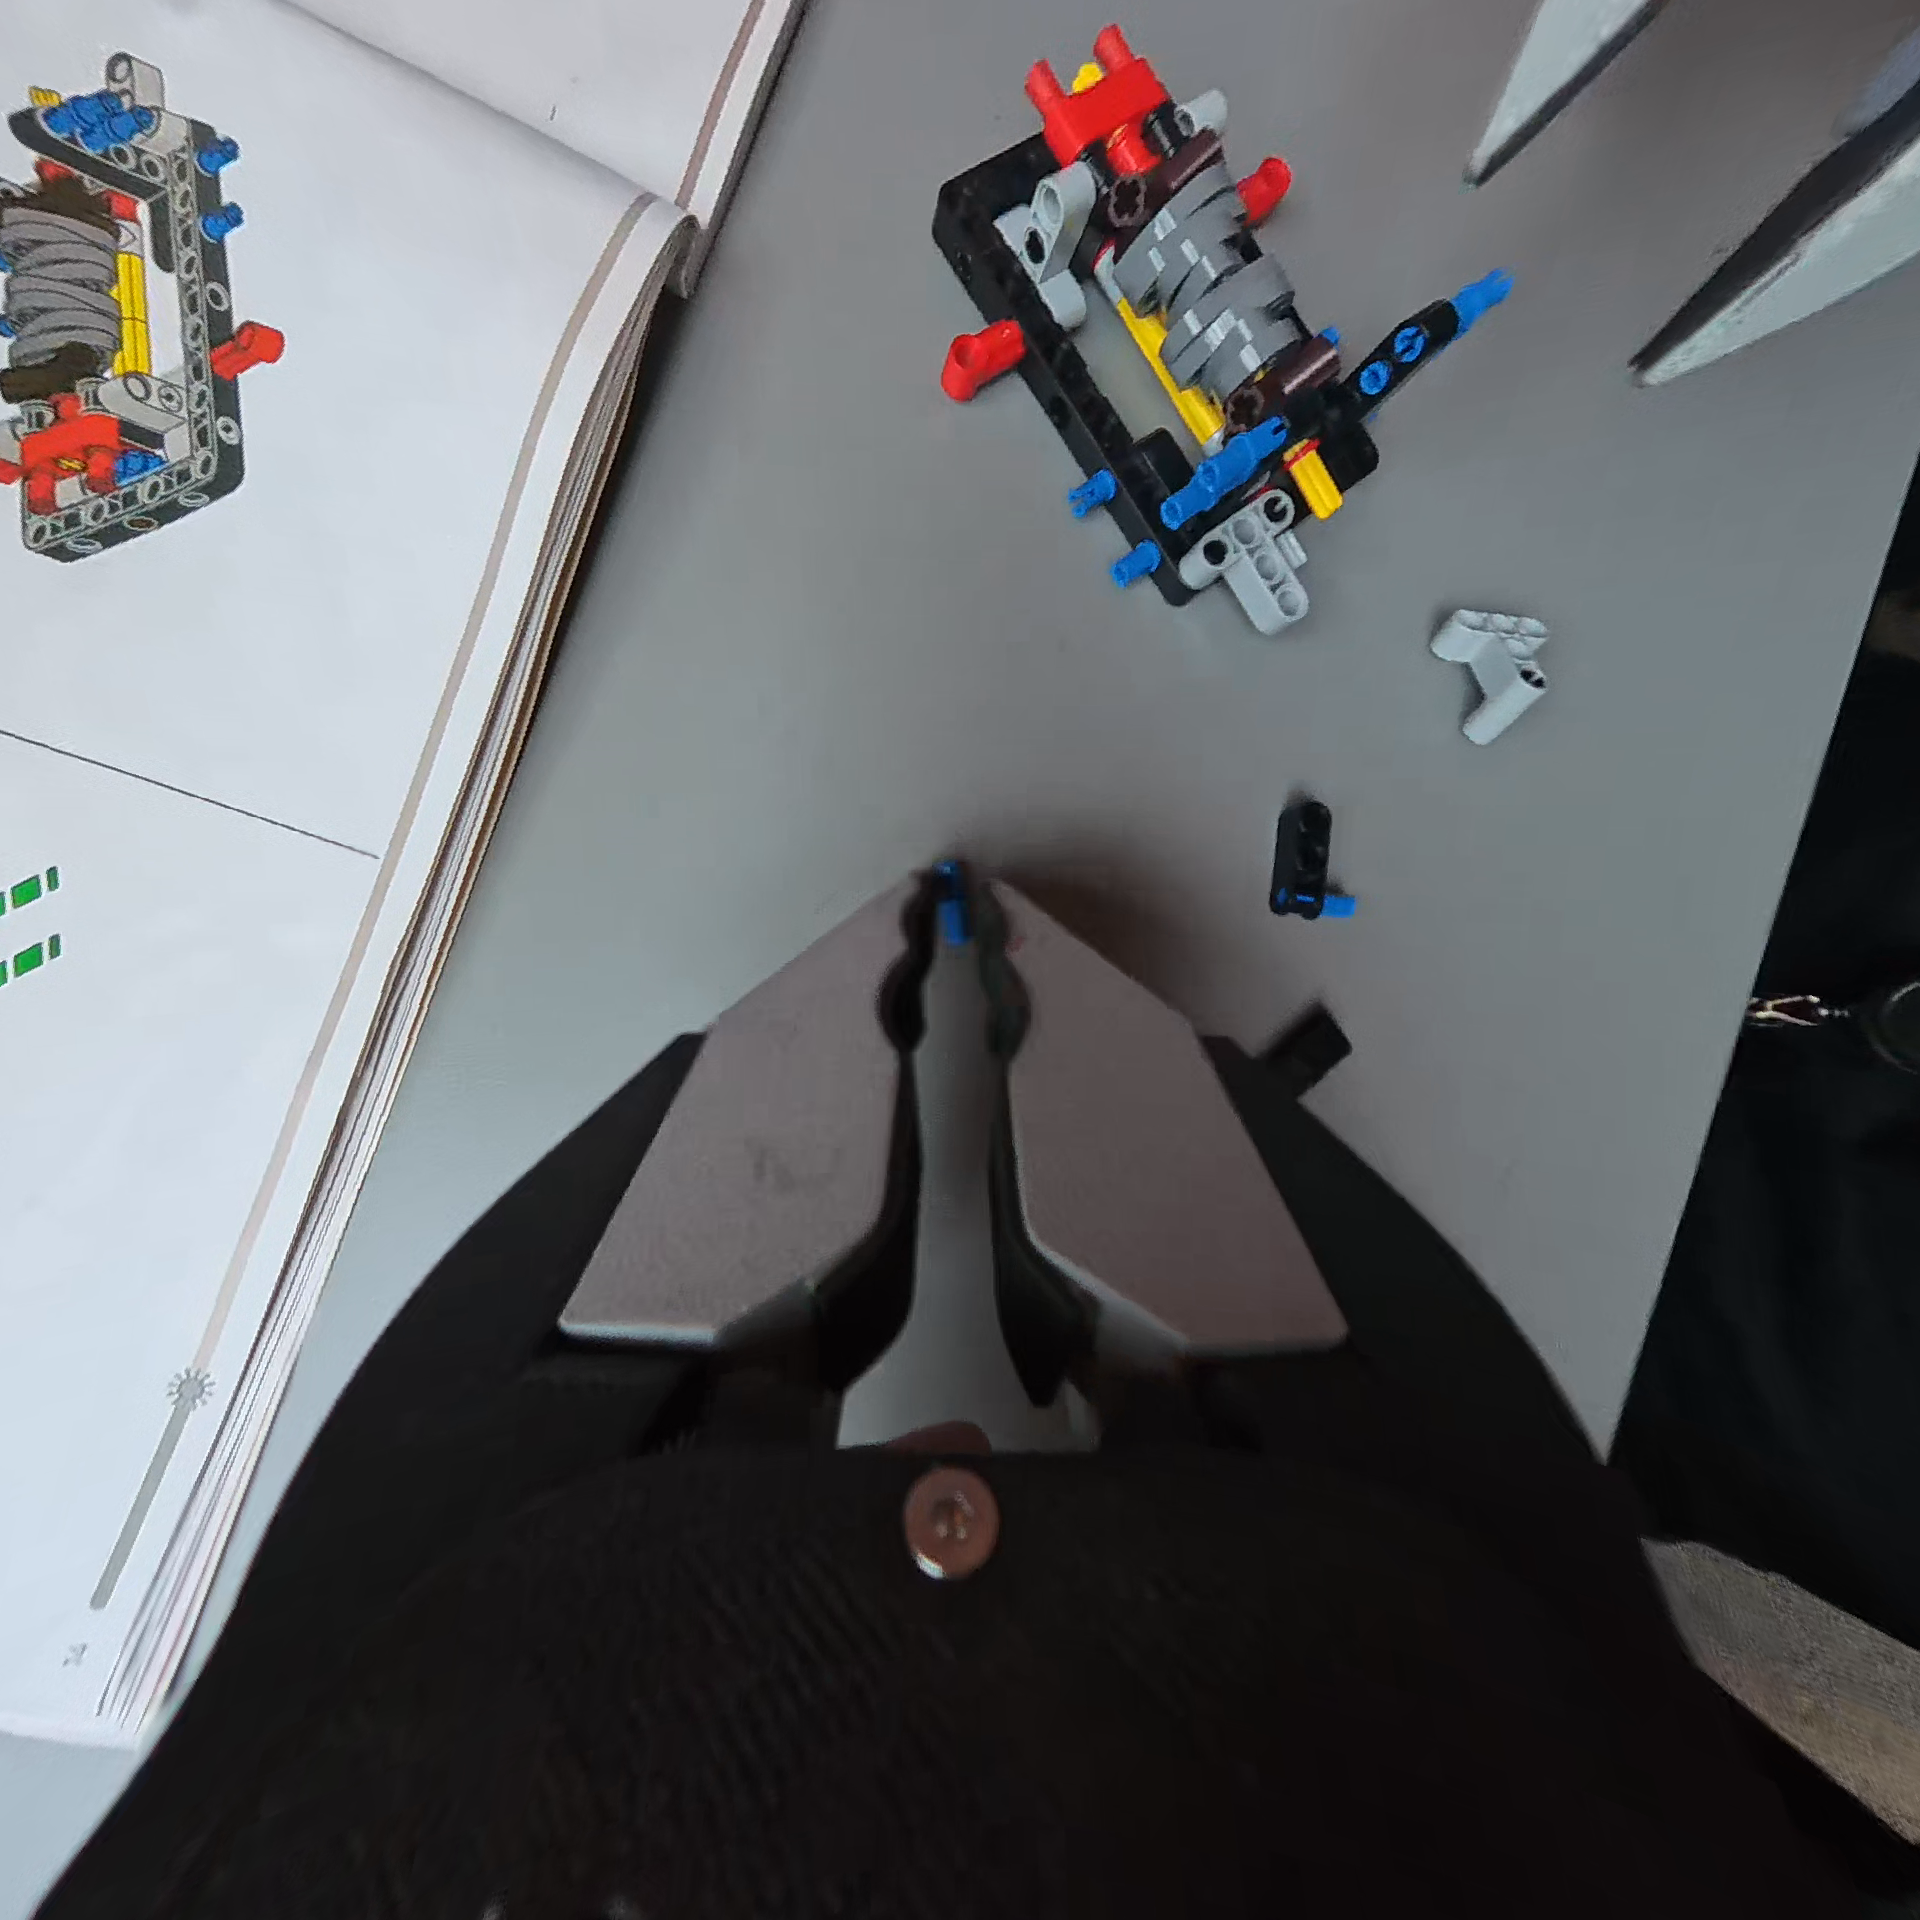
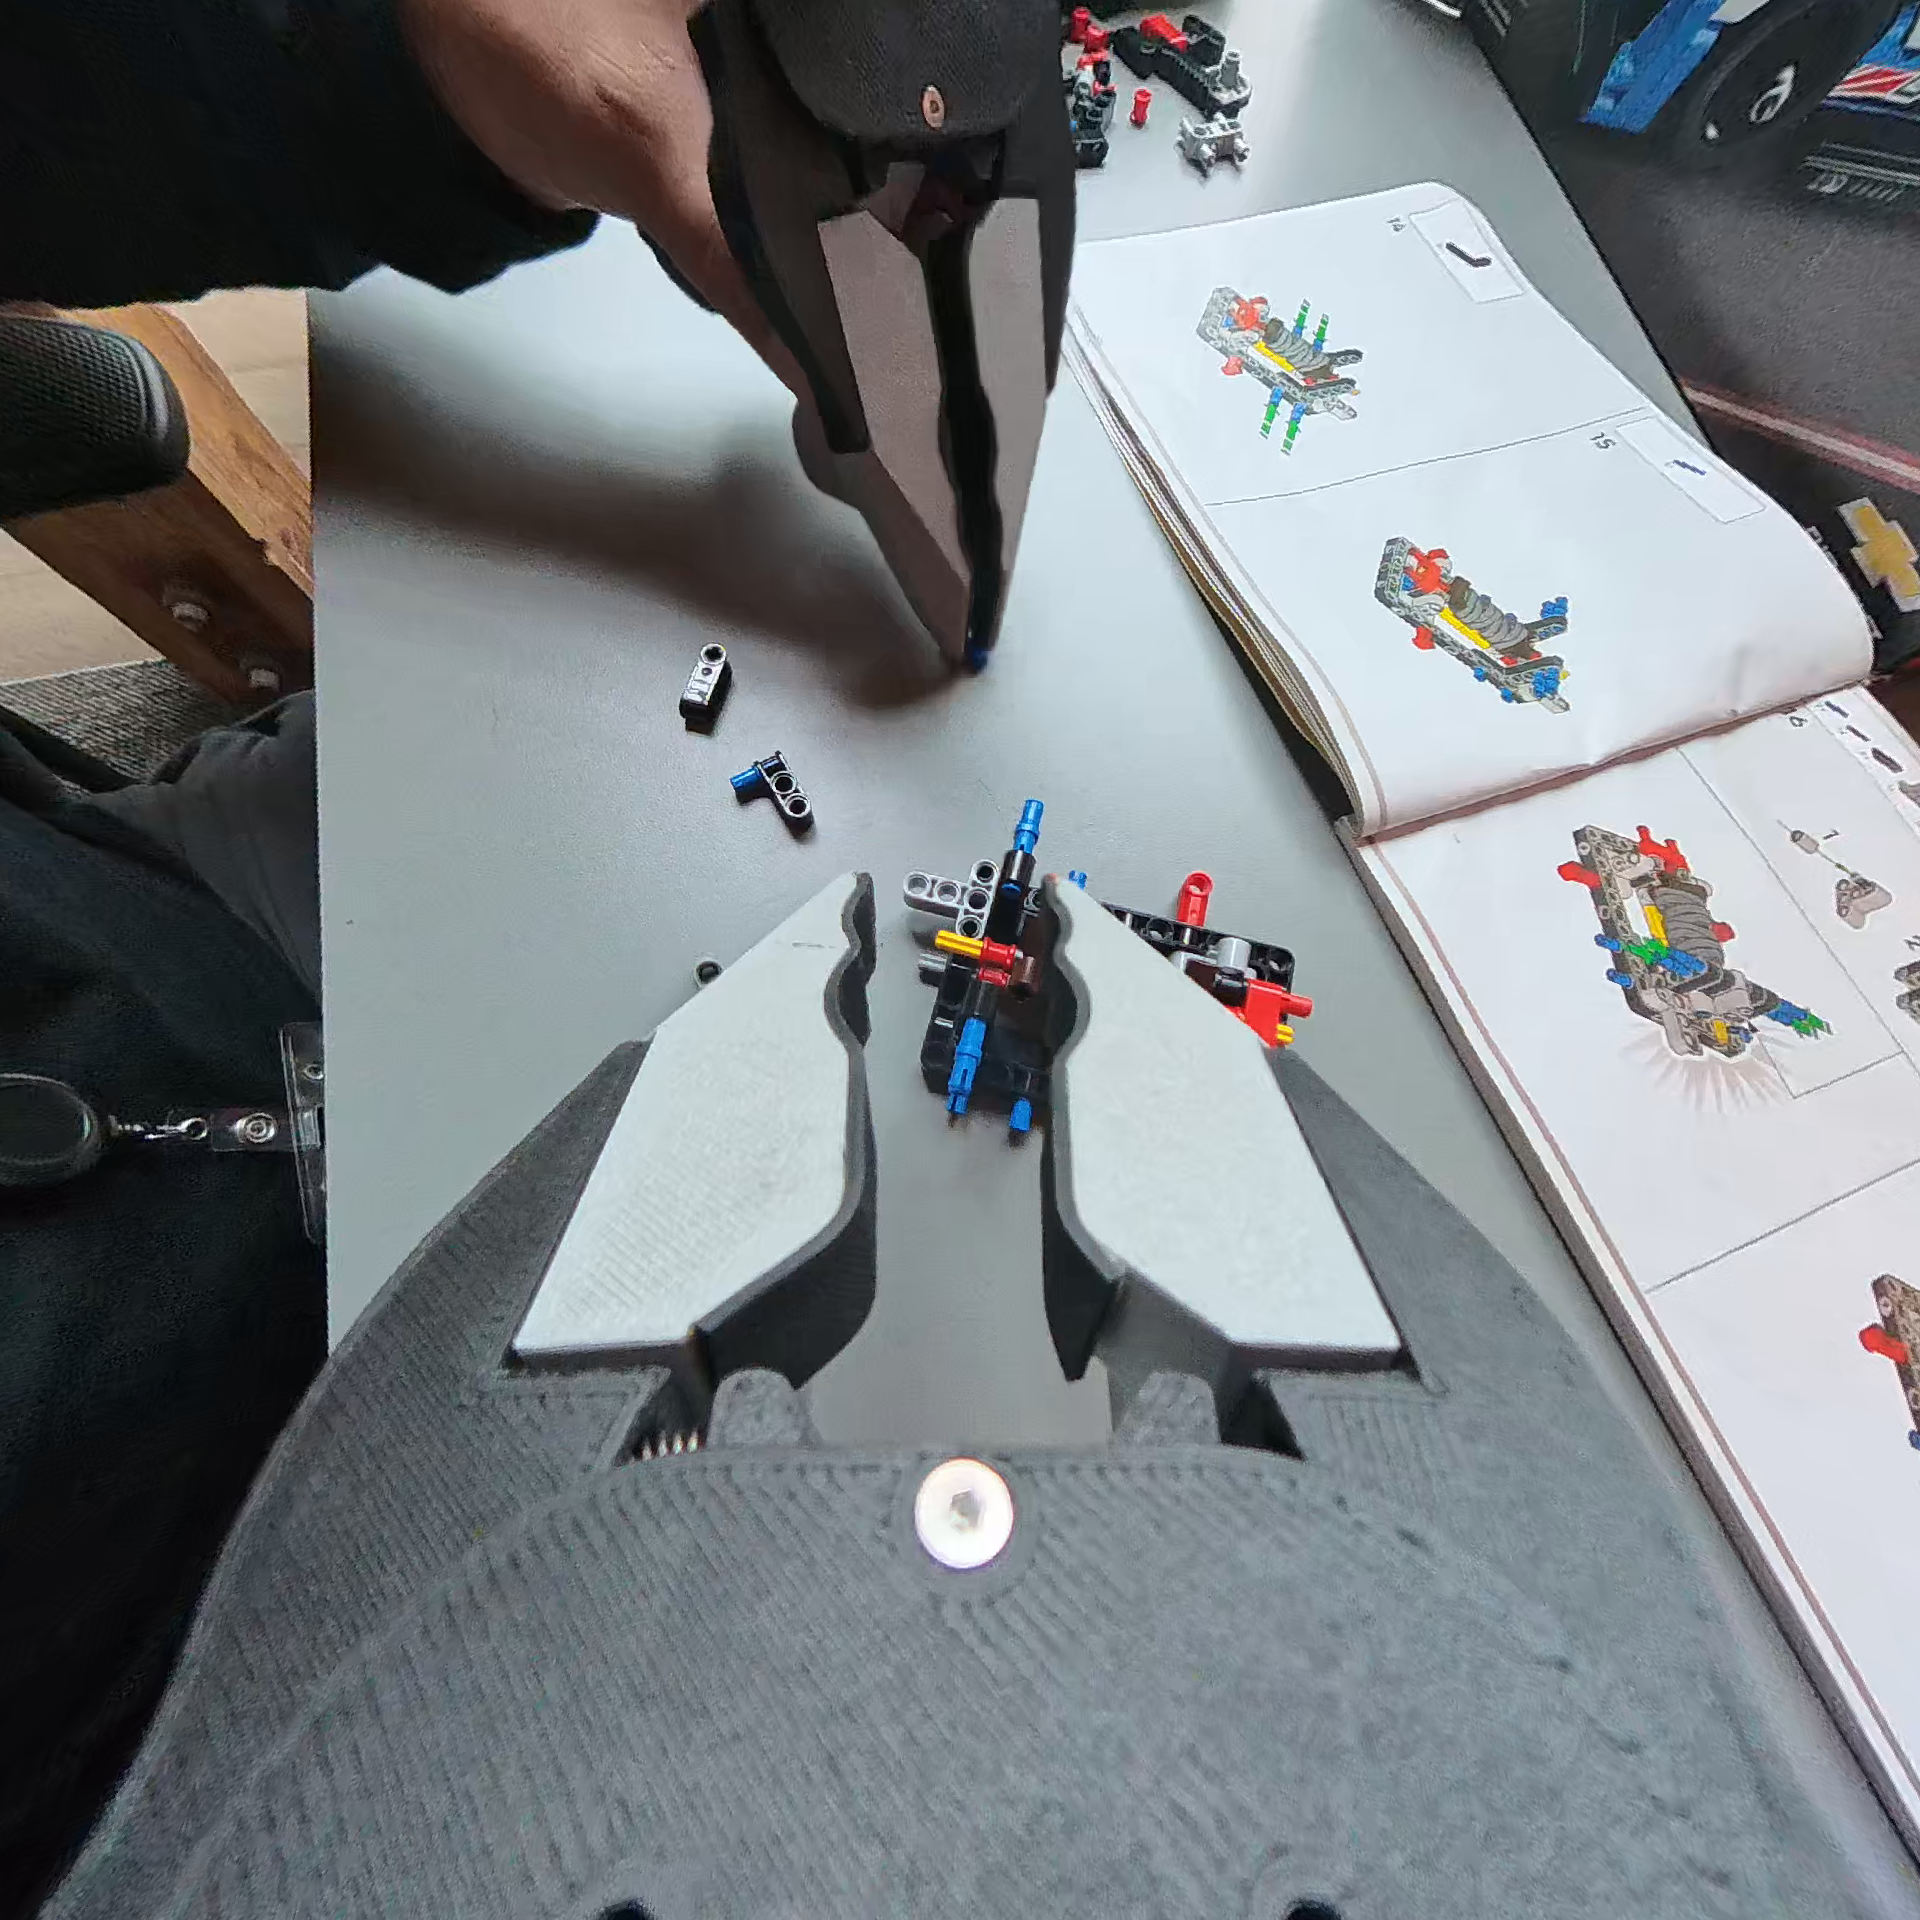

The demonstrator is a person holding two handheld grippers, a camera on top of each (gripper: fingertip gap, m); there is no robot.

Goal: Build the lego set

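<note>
The part-built lego frame (image 1: 1164,312), black with grey gears and red, yellow and blue pieces, lies on the grey table (image 1: 790,623). My left gripper (image 1: 951,904) is shut on a small blue pin (image 1: 949,914), its tips down at the table. The right wrist view shows the same grip (image 2: 977,649). My right gripper (image 2: 954,894) is open over the frame (image 2: 997,997), which lies between its fingers with a gap at the left finger. Its fingers (image 1: 1766,260) show at the top right of the left wrist view.
A black connector with a blue pin (image 1: 1304,862) (image 2: 774,784), a small black piece (image 2: 707,686) and a grey L-shaped piece (image 1: 1491,665) lie loose. The open instruction booklet (image 1: 312,623) (image 2: 1455,520) lies alongside. More parts (image 2: 1153,73) lie at the back. The table edge (image 1: 1766,727) is close. About 12 cm separates my left fingertips from my right. The grey L-shaped piece (image 1: 1491,665) is closer to my right gripper, around 6 cm from its tips; the left tips are 12 cm off.
</note>
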